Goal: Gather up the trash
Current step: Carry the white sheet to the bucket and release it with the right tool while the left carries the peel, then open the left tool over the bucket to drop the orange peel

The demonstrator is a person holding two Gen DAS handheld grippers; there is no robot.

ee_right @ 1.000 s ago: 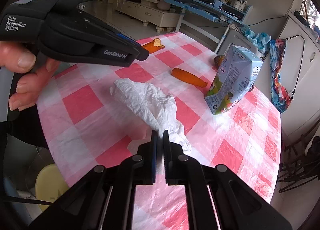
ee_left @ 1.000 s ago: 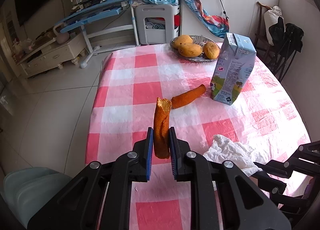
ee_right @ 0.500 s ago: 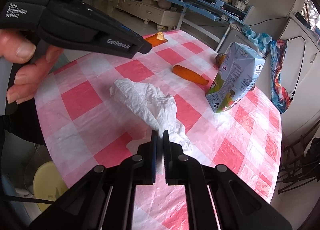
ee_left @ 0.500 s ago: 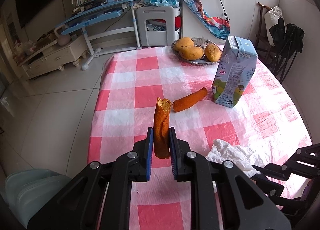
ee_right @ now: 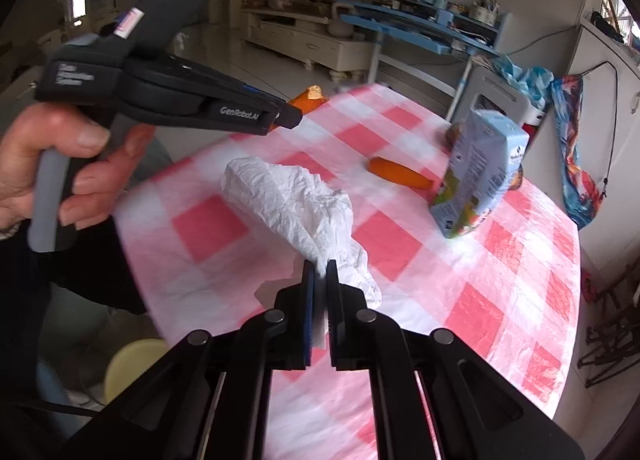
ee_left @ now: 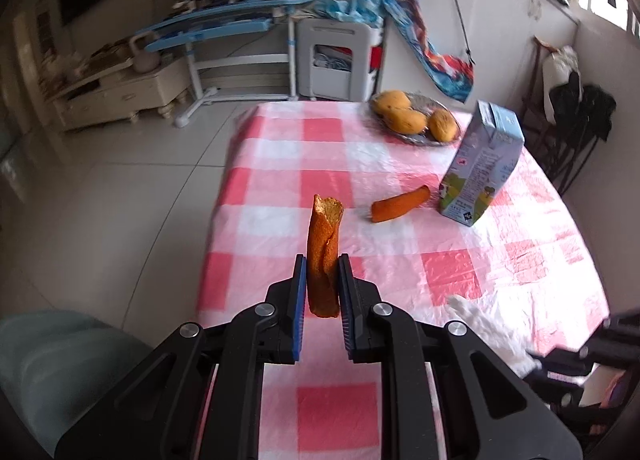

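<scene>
My left gripper (ee_left: 322, 280) is shut on a curled orange peel (ee_left: 323, 244), which stands upright between the blue pads above the checked tablecloth (ee_left: 360, 163). In the right wrist view that same gripper (ee_right: 286, 115) is held by a hand at the left, the orange peel (ee_right: 308, 95) poking past its tip. My right gripper (ee_right: 319, 280) is shut on a crumpled white tissue (ee_right: 288, 195), lifted off the cloth. A second orange peel (ee_left: 400, 205) lies on the table beside a blue milk carton (ee_left: 482, 163). The tissue (ee_left: 484, 324) shows at the lower right of the left view.
A metal dish of mangoes (ee_left: 412, 119) sits at the table's far edge. Blue desk (ee_left: 224, 25) and white storage unit (ee_left: 336, 59) stand beyond. Black folding chairs (ee_left: 580, 131) are at the right. A pale green bin (ee_left: 48, 364) and a yellow stool (ee_right: 132, 364) are below the near table edge.
Both grippers have lifted and drawn back from the table with their loads. The tissue now hangs clear of the cloth, and the left gripper sits higher in the right view.
</scene>
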